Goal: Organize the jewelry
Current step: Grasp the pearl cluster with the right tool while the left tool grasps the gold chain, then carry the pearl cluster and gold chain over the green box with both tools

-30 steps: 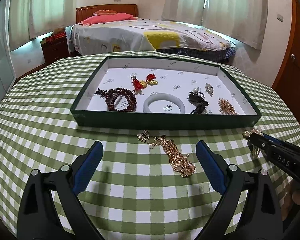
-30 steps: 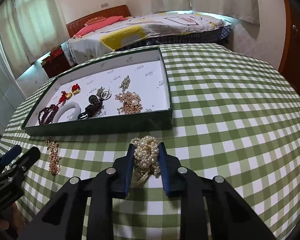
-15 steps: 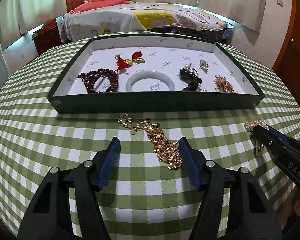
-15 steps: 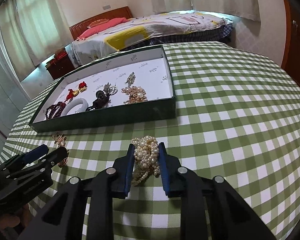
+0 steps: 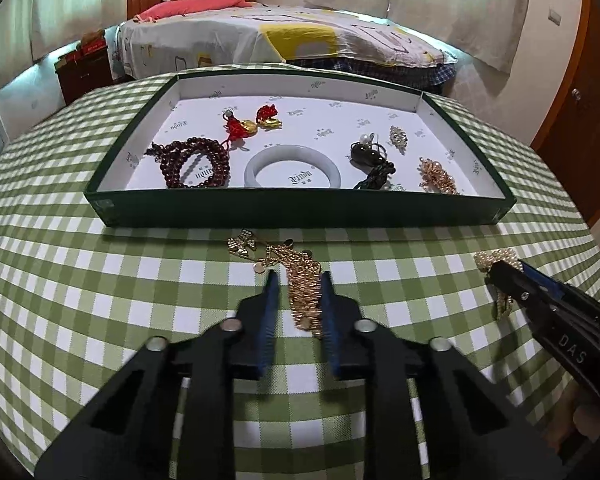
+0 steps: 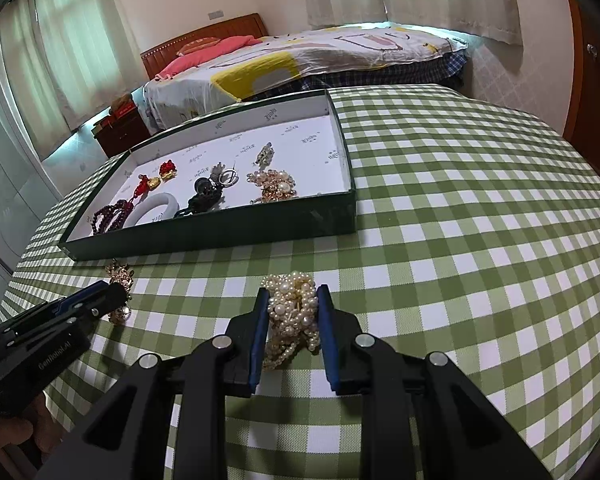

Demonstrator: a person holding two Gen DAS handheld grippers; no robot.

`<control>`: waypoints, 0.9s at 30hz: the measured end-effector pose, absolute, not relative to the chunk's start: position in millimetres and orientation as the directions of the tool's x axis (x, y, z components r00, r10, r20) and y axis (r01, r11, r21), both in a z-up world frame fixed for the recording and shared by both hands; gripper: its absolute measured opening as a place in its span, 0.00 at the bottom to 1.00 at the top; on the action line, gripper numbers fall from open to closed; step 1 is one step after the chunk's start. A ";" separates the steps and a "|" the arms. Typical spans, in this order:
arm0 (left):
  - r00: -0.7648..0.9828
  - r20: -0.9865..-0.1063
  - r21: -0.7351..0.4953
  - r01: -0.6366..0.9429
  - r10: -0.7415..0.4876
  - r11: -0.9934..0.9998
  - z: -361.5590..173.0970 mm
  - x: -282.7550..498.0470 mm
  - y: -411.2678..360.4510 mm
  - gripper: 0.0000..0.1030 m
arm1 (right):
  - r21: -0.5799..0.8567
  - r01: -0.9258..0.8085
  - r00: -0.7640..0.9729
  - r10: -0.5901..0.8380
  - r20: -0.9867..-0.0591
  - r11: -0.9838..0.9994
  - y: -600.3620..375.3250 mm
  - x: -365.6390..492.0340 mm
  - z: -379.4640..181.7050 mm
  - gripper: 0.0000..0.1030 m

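Note:
A gold chain necklace (image 5: pixel 300 280) lies on the green checked tablecloth in front of the green tray (image 5: pixel 300 212). My left gripper (image 5: pixel 298 280) has its fingers closed in around the chain's near end. My right gripper (image 6: pixel 293 296) is shut on a bunch of pearl jewelry (image 6: pixel 293 304) held just above the cloth; it also shows in the left wrist view (image 5: pixel 496 260). The tray (image 6: pixel 220 236) holds dark red beads (image 5: pixel 192 158), a white bangle (image 5: pixel 292 166), red-and-gold charms (image 5: pixel 252 120), black pieces (image 5: pixel 370 162) and gold brooches (image 5: pixel 436 176).
The table's round edge falls away on all sides. A bed (image 5: pixel 280 36) and a nightstand (image 5: pixel 84 72) stand behind the table. A wooden door (image 5: pixel 580 120) is at the right. Checked cloth (image 6: pixel 480 240) spreads to the right of the tray.
My left gripper has moved forward and its fingers have closed in from wide open onto the gold chain. My right gripper keeps hold of the pearls and has shifted little.

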State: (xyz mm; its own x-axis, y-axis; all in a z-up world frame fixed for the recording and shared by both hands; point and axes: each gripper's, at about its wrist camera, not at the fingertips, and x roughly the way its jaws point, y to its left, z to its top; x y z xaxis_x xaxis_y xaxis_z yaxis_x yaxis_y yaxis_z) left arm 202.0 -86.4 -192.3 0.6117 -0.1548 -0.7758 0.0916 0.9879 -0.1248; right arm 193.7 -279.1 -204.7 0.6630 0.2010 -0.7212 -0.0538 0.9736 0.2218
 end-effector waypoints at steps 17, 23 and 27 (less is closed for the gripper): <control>0.657 -0.723 -0.162 0.141 -0.215 0.977 -176.0 189.0 -75.0 0.09 | 0.192 -0.071 0.690 0.187 -0.699 0.979 -268.5 185.3 -200.2 0.24; 0.687 -0.695 -0.156 0.142 -0.211 0.977 -160.7 186.1 -67.1 0.09 | 0.188 -0.086 0.711 0.192 -0.677 0.978 -263.1 181.5 -189.7 0.24; 0.707 -0.678 -0.143 0.140 -0.200 0.980 -150.3 182.1 -63.4 0.09 | 0.186 -0.099 0.727 0.198 -0.657 0.978 -259.8 177.1 -178.6 0.24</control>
State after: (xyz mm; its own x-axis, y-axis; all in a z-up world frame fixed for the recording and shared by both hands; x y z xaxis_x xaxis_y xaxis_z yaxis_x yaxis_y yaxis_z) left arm 182.1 -63.4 -150.3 0.7074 -0.1996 -0.6780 0.1397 0.9799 -0.1427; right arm 177.1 -259.8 -178.6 0.7273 0.1984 -0.6570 -0.0986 0.9776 0.1861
